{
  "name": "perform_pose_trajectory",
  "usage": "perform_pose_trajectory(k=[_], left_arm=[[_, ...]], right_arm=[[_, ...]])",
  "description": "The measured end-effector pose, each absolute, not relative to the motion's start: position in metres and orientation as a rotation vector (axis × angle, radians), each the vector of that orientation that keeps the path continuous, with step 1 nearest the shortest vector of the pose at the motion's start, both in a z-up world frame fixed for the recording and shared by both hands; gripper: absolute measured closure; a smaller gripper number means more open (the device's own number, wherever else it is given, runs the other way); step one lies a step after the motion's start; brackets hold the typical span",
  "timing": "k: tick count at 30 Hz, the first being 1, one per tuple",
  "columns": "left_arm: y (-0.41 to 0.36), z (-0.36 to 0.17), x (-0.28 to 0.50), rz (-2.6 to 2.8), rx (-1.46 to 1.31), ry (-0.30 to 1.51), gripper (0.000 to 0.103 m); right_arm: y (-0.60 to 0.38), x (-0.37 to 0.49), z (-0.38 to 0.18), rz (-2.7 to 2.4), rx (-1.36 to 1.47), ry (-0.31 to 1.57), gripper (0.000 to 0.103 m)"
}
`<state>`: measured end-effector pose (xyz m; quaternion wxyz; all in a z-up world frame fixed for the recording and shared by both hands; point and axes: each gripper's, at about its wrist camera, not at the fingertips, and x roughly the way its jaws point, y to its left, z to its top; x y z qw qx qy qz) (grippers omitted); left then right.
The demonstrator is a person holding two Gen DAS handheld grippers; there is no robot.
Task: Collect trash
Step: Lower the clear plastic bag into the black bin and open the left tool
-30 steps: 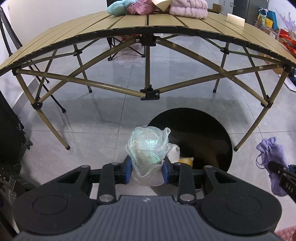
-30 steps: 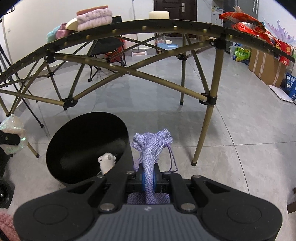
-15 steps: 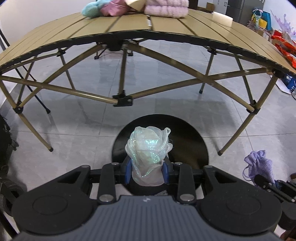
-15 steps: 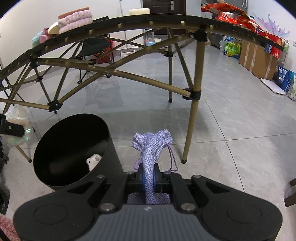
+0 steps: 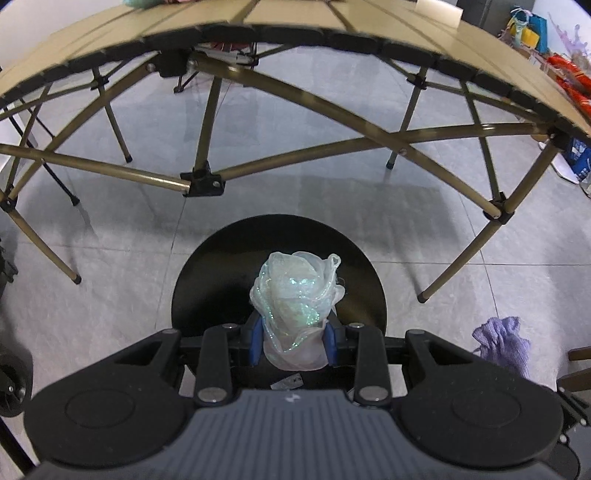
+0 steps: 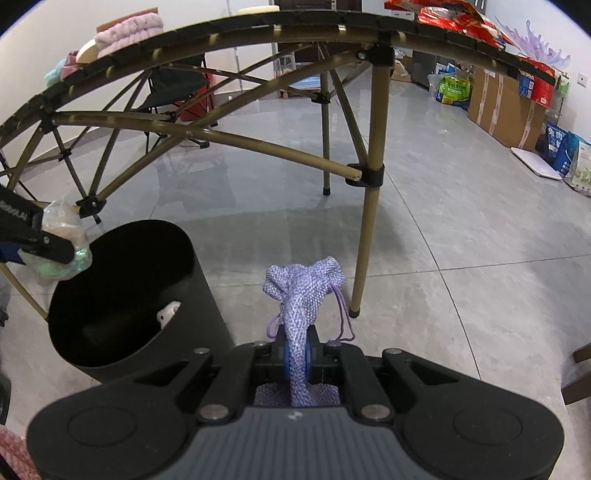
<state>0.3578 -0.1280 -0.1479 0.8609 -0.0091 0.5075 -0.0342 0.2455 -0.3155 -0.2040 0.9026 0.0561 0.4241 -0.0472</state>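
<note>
Left gripper [image 5: 295, 341] fingers clenched on shiny plastic bag [image 5: 295, 291] right above black bin [image 5: 221, 266], right gripper [image 6: 298, 356] fingers squeezing purple pouch [image 6: 303, 288] beside bin, small white thing [image 6: 168, 312] inside bin clear only in right view, folding counter [image 5: 332, 22] top only in left view

Even indoor light, glossy floor glare, fisheye-bent edges, slight blur

Folding slat table [image 6: 376, 122] stands on grey tiled floor [image 6: 461, 229]. Pink knit bundle [image 6: 129, 31] and red snack packs [image 6: 454, 14] lie on top. Cardboard boxes [image 6: 506, 103] along right wall, folding chair [image 6: 177, 86] behind the table.
</note>
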Motion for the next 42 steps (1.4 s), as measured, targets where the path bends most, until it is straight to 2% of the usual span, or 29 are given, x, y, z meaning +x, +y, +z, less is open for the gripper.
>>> perform_pose_trajectory(k=[32, 33, 35, 36, 37, 38, 39, 42], left_arm=[[-0.153, -0.230, 0.404, 0.057, -0.003, 1.291, 0.069], [-0.153, -0.231, 0.405, 0.057, -0.004, 1.296, 0.066], [-0.153, -0.230, 0.405, 0.066, 0.004, 1.293, 0.052], [-0.153, -0.230, 0.405, 0.074, 0.008, 1.290, 0.035], [-0.153, -0.230, 0.404, 0.084, 0.011, 1.286, 0.013], [-0.152, -0.229, 0.404, 0.088, 0.009, 1.283, 0.005], [-0.151, -0.228, 0.404, 0.088, 0.003, 1.278, 0.000], [-0.152, -0.226, 0.404, 0.080, -0.006, 1.283, 0.000]], right_arm=[[-0.344, 0.258, -0.226, -0.183, 0.154, 0.930, 0.096], [-0.344, 0.258, -0.226, -0.183, 0.156, 0.929, 0.096], [-0.343, 0.259, -0.226, -0.181, 0.155, 0.928, 0.096], [-0.343, 0.258, -0.226, -0.180, 0.156, 0.928, 0.096], [-0.344, 0.258, -0.227, -0.180, 0.157, 0.926, 0.096], [-0.344, 0.257, -0.227, -0.181, 0.156, 0.925, 0.096], [-0.344, 0.257, -0.227, -0.181, 0.157, 0.924, 0.096], [-0.344, 0.257, -0.227, -0.181, 0.157, 0.923, 0.096]])
